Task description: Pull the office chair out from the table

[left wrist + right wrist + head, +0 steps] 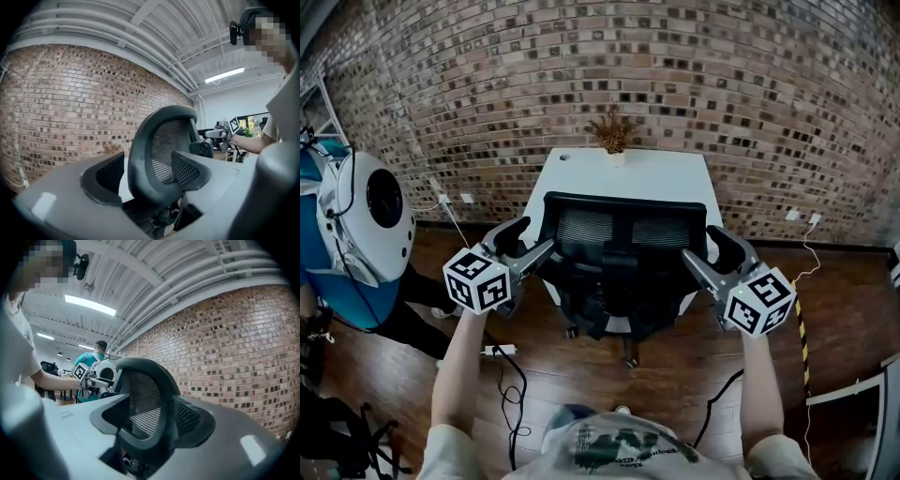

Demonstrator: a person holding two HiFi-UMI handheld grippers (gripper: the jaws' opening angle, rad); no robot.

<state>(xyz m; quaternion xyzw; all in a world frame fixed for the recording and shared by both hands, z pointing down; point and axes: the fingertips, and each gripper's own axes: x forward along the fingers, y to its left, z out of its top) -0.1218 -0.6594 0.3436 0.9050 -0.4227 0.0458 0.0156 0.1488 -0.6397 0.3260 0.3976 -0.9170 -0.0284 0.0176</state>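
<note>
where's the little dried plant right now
In the head view, the dried plant stands at the far edge of the white table, centred against the brick wall, directly beyond the backrest of the office chair.

Brown brick wall [750, 103] all along the back, dark wood plank floor [675, 384] with black cables [521, 380] trailing over it. White ceiling pipes [117, 42] overhead, long strip light [224, 75] switched on, couple of wall sockets [467, 198] low down.
</note>
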